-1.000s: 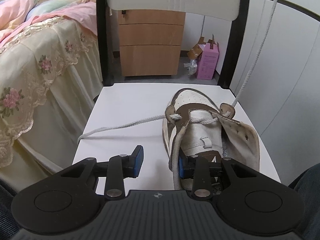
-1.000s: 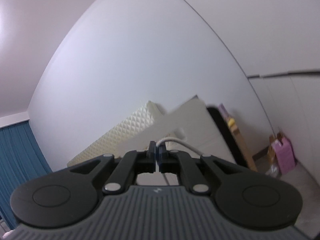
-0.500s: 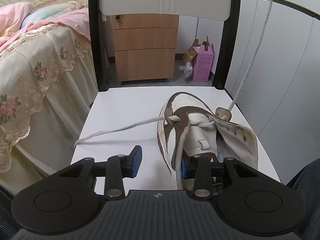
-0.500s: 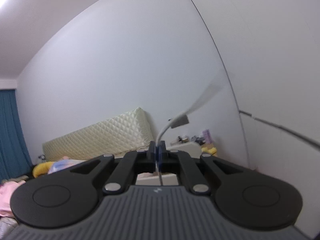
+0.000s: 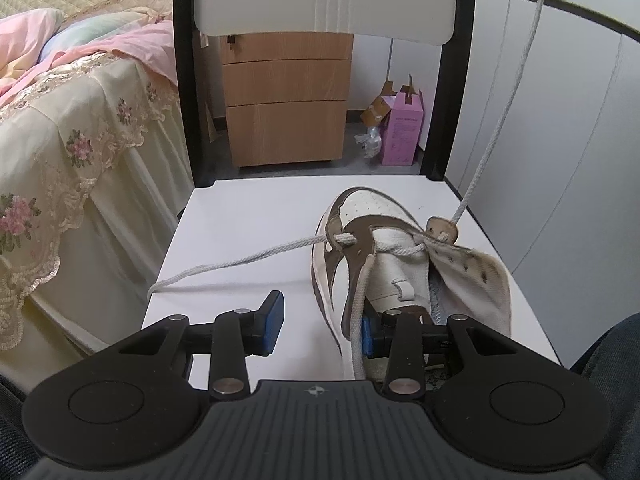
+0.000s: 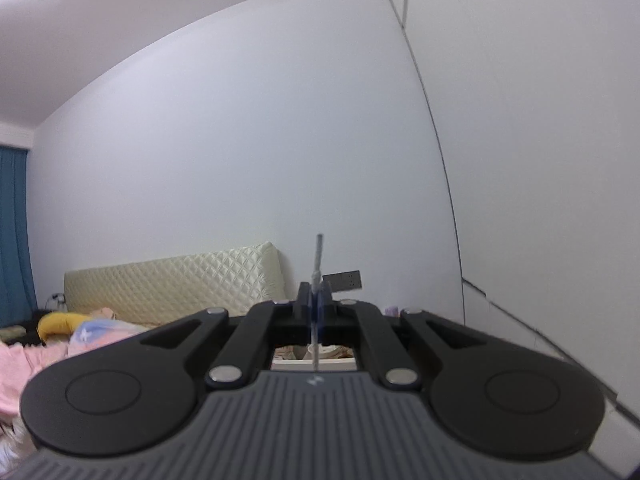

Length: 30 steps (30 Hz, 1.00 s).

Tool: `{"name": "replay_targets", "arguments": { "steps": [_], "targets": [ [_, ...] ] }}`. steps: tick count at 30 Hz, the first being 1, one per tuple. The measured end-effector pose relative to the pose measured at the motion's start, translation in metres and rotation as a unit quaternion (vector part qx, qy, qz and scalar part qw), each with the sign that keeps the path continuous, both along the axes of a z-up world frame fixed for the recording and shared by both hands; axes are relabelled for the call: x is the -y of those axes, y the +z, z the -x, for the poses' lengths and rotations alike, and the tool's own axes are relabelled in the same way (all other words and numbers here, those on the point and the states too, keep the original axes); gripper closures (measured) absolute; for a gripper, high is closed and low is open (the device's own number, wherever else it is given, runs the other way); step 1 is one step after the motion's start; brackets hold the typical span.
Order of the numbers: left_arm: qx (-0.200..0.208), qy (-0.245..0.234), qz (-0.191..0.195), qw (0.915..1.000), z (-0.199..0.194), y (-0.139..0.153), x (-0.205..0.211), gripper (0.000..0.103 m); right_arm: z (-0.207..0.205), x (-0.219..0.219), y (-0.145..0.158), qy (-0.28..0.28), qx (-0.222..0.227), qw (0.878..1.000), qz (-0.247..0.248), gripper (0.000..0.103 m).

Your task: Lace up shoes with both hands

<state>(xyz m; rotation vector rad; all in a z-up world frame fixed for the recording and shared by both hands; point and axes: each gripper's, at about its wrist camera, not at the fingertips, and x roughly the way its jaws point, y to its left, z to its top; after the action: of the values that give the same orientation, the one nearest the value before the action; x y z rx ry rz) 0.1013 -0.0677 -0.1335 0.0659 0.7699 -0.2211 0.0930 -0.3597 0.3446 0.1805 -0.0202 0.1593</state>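
The shoe [image 5: 384, 248], white with brown trim, lies on the white seat of a chair [image 5: 256, 216], toe toward the chair back and to the right of the seat's middle. Its tongue flap is folded open to the right. A white lace [image 5: 256, 258] passes through the lowest eyelets near the toe. One end trails to the left over the seat to its left edge; the other end rises tight from the right eyelet tab and leaves the picture at the top right.

The left tool [image 5: 320, 322] is at the near end of the shoe with its jaws wide apart — the left blue pad [image 5: 272, 322] stands over the bare seat, and the right pad is inside the shoe opening, partly hidden by the brown collar. It grips nothing.

The right tool [image 6: 316, 304] is held high and faces the wall. Its jaws are closed on the lace, and the lace tip [image 6: 319, 256] stands up from between the pads.

Behind the chair are a wooden drawer cabinet [image 5: 286, 96] and a pink box [image 5: 402, 132] on the floor. To the left is a bed [image 5: 76, 128] with a lace-edged floral cover.
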Motion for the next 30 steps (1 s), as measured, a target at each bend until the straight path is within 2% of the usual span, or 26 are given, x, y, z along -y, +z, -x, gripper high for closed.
{"name": "replay_targets", "arguments": {
  "steps": [3, 8, 12, 15, 17, 20, 23, 26, 27, 30],
  "targets": [
    [0.012, -0.001, 0.009, 0.9999, 0.003, 0.007, -0.003, 0.055, -0.001, -0.006, -0.011, 0.011, -0.015, 1.000, 0.013, 0.100],
    [0.033, -0.006, 0.027, 0.9991, 0.011, 0.020, -0.011, 0.047, -0.022, -0.014, -0.075, 0.037, -0.088, 0.995, 0.012, 0.100],
    [0.065, -0.021, 0.039, 0.9969, 0.023, 0.033, -0.013, 0.041, -0.029, -0.022, -0.156, 0.053, -0.158, 0.986, -0.009, 0.100],
    [0.095, -0.043, 0.057, 0.9929, 0.033, 0.042, -0.014, 0.039, -0.041, -0.035, -0.221, 0.068, -0.216, 0.973, -0.033, 0.100],
    [0.112, -0.060, 0.074, 0.9891, 0.037, 0.046, -0.013, 0.039, -0.031, -0.043, -0.257, 0.076, -0.251, 0.964, -0.042, 0.100],
    [0.128, -0.088, 0.087, 0.9840, 0.041, 0.047, -0.007, 0.039, -0.042, -0.061, -0.305, 0.087, -0.295, 0.951, -0.041, 0.099],
    [0.144, -0.119, 0.091, 0.9781, 0.045, 0.047, 0.000, 0.040, -0.034, -0.070, -0.334, 0.101, -0.335, 0.935, -0.059, 0.099],
    [0.162, -0.138, 0.092, 0.9727, 0.048, 0.046, 0.007, 0.040, -0.033, -0.084, -0.361, 0.115, -0.366, 0.922, -0.052, 0.099],
    [0.161, -0.136, 0.094, 0.9731, 0.046, 0.045, 0.006, 0.042, -0.031, -0.087, -0.368, 0.120, -0.373, 0.919, -0.049, 0.099],
    [0.156, -0.130, 0.100, 0.9740, 0.042, 0.043, 0.005, 0.060, -0.025, -0.096, -0.384, 0.131, -0.388, 0.911, -0.046, 0.099]
  ]
}}
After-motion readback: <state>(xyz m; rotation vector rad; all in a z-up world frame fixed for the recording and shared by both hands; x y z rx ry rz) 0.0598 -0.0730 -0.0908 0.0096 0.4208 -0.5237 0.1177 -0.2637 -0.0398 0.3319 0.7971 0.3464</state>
